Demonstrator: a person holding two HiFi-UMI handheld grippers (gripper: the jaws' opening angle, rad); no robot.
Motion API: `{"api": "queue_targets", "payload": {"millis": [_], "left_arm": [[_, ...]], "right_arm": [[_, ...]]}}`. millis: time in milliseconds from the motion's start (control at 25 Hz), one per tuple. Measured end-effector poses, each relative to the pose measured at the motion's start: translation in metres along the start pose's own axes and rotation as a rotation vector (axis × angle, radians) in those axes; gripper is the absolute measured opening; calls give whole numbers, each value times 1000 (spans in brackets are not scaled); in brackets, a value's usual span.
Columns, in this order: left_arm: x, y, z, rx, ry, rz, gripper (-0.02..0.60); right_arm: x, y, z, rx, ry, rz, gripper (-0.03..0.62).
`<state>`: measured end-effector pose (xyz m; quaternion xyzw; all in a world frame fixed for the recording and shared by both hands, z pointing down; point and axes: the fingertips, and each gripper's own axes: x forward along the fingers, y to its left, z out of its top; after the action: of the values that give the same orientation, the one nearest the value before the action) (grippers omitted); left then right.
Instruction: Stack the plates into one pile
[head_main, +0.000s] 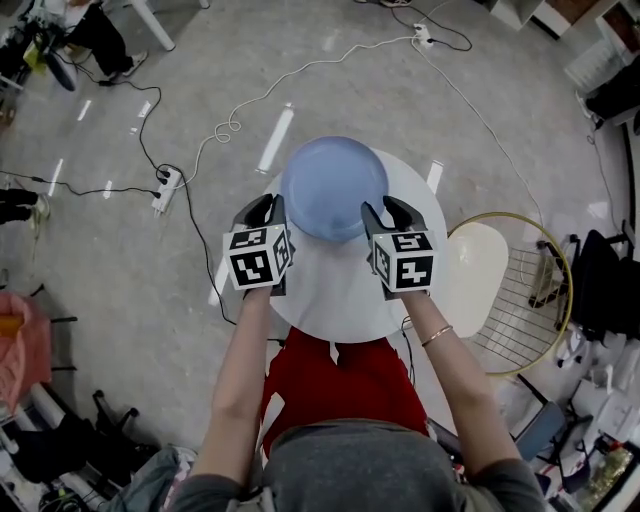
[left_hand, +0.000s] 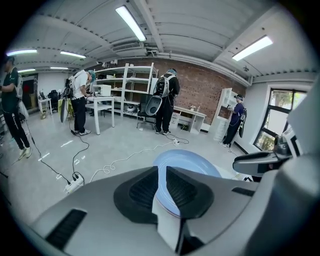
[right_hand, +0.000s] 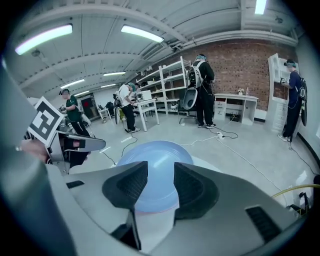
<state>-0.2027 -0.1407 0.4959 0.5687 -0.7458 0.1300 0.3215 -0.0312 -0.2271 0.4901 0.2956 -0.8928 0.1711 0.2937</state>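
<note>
A blue plate (head_main: 334, 188) lies on the round white table (head_main: 330, 300), with a thin pink edge showing under its near rim. My left gripper (head_main: 266, 208) is at the plate's left rim. Its jaws stand close together with a narrow gap, and the blue plate (left_hand: 192, 162) shows through that gap; I see no pad pressing on it. My right gripper (head_main: 390, 212) is at the plate's right rim with its jaws wider apart. The near rim of the blue plate (right_hand: 152, 170) sits in the gap without touching the pads.
A wire chair with a cream seat (head_main: 478, 275) stands right of the table. Cables and a power strip (head_main: 166, 190) lie on the floor to the left. Several people (left_hand: 167, 102) stand at shelves and desks far behind.
</note>
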Motion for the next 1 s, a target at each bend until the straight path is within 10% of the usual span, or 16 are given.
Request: {"api": "queue_targets", "payload": {"millis": [1000], "left_arm": [[-100, -27, 5, 83, -183, -113, 17]], "right_arm": [[-114, 55, 9, 17, -256, 11, 36]]}}
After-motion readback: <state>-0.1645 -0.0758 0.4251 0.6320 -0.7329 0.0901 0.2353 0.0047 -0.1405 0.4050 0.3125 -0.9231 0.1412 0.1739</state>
